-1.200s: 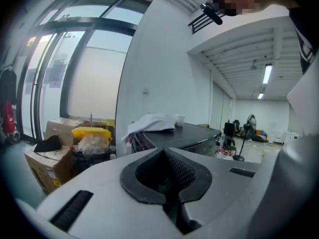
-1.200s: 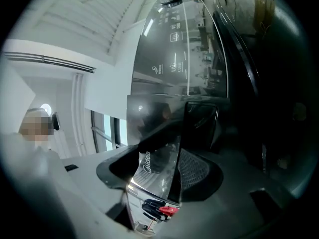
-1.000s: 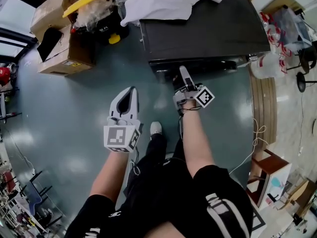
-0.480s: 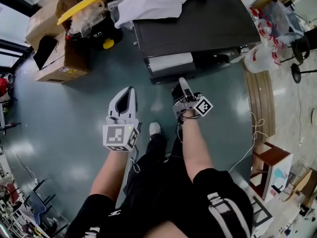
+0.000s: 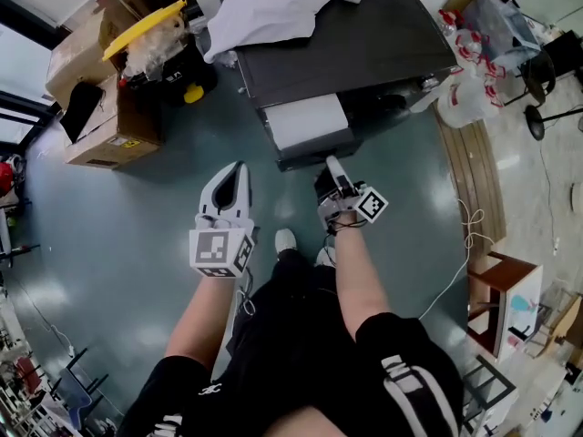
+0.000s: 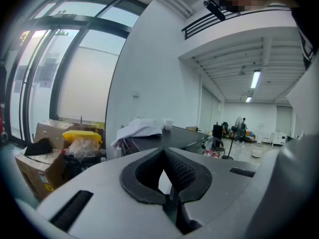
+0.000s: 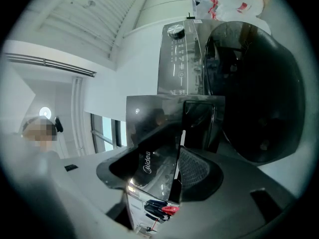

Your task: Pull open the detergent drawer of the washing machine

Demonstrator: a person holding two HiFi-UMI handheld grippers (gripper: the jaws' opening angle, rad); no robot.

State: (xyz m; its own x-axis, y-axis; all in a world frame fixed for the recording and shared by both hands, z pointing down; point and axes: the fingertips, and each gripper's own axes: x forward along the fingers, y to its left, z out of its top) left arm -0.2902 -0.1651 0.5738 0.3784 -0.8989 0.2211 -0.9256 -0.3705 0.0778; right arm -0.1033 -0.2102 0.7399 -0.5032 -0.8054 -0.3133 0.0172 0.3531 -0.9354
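Observation:
The dark washing machine (image 5: 355, 53) stands ahead of me, its round door (image 7: 254, 88) filling the right gripper view. Its detergent drawer (image 5: 310, 121) is drawn out, white inside showing. My right gripper (image 5: 334, 169) is shut on the drawer's glossy front panel (image 7: 149, 168), which lies between the jaws (image 7: 175, 133). My left gripper (image 5: 235, 178) hangs over the floor to the left of the machine, shut with nothing in it (image 6: 163, 156).
White cloth (image 5: 264, 7) lies on the machine's top. Cardboard boxes (image 5: 109, 107) and a yellow-lidded bin (image 5: 150, 25) stand at the left. Plastic bags (image 5: 465, 89) sit at the machine's right, a wooden stool (image 5: 501, 289) and a cable (image 5: 465, 244) lower right.
The drawer has slid out of the machine as my right gripper drew back towards me, exposing its white inside. The left gripper has hardly shifted.

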